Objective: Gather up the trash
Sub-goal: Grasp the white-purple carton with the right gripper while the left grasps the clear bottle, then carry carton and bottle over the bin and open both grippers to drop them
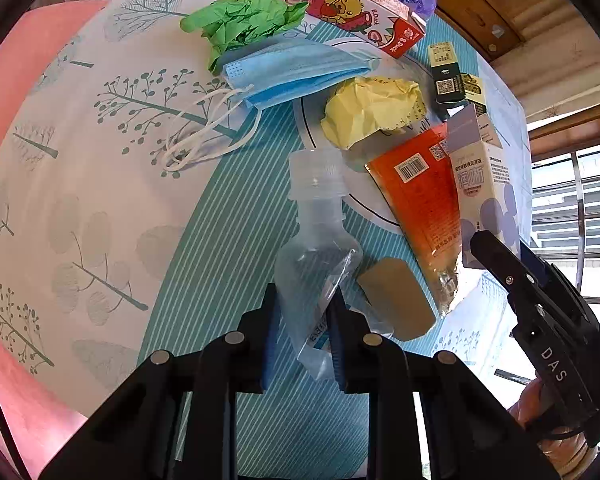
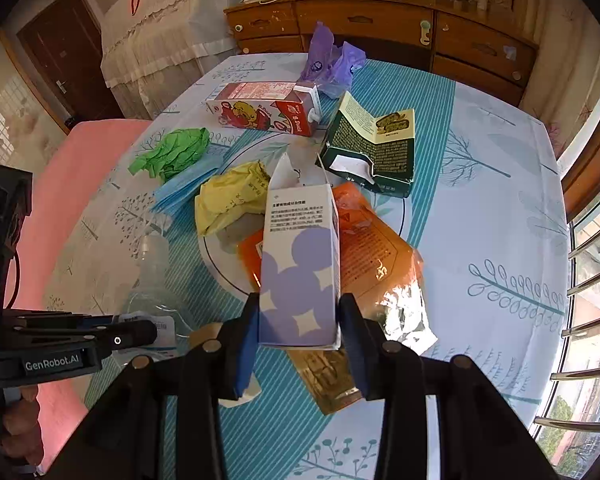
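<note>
My left gripper (image 1: 303,308) is shut on a clear plastic bottle (image 1: 318,236) with no cap, its neck pointing away. My right gripper (image 2: 299,320) is shut on a white carton with purple shapes (image 2: 300,264), held upright; the carton also shows in the left wrist view (image 1: 486,196). On the table lie an orange foil pouch (image 2: 376,256), a yellow crumpled paper (image 2: 230,200), a blue face mask (image 1: 296,72), a green crumpled paper (image 1: 244,20), a red B.Duck carton (image 2: 264,108), a dark green box (image 2: 374,148) and a purple wrapper (image 2: 334,60).
The round table has a tree-patterned cloth (image 2: 480,208). A brown cardboard piece (image 1: 396,296) lies by the bottle. A pink chair seat (image 2: 76,184) is at the left edge. A wooden dresser (image 2: 380,20) stands behind the table, window bars (image 2: 592,280) at the right.
</note>
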`<state>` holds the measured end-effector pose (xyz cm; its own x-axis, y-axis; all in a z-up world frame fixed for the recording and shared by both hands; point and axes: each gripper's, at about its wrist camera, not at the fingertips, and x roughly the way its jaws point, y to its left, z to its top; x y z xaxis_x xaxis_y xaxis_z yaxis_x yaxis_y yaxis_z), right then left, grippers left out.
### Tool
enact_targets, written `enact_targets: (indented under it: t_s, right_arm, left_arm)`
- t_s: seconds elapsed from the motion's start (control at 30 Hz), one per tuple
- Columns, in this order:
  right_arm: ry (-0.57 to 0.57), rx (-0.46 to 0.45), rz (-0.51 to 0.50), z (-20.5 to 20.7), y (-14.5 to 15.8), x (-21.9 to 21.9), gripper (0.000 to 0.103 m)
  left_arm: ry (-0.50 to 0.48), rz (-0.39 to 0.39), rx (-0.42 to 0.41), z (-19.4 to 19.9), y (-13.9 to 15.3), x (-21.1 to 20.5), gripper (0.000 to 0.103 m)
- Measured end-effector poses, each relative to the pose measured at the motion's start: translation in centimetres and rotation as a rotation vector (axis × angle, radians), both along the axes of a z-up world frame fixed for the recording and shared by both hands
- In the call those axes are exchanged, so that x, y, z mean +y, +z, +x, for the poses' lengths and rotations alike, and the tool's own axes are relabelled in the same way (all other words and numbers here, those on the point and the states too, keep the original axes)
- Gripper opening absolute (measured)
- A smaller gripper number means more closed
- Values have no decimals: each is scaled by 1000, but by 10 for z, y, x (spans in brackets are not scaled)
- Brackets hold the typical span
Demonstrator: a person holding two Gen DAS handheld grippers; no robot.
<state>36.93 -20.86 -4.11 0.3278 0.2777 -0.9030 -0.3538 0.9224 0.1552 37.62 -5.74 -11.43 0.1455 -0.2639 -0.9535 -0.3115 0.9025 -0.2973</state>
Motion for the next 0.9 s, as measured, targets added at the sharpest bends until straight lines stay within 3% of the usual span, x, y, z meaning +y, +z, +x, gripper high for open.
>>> enact_targets:
  t_s: [0.43, 0.73, 0.9]
  right_arm:
    - [-111, -56, 22, -73, 36, 4, 38]
    - [-307, -108, 66, -180, 62, 31, 38]
    - [-385, -88, 94, -247, 64, 60, 38]
  left_arm:
    - [-71, -11, -134, -53, 58, 41, 20]
    - [-224, -29, -258, -133, 105, 72, 20]
    - [-298, -41, -316, -190, 125, 102, 20]
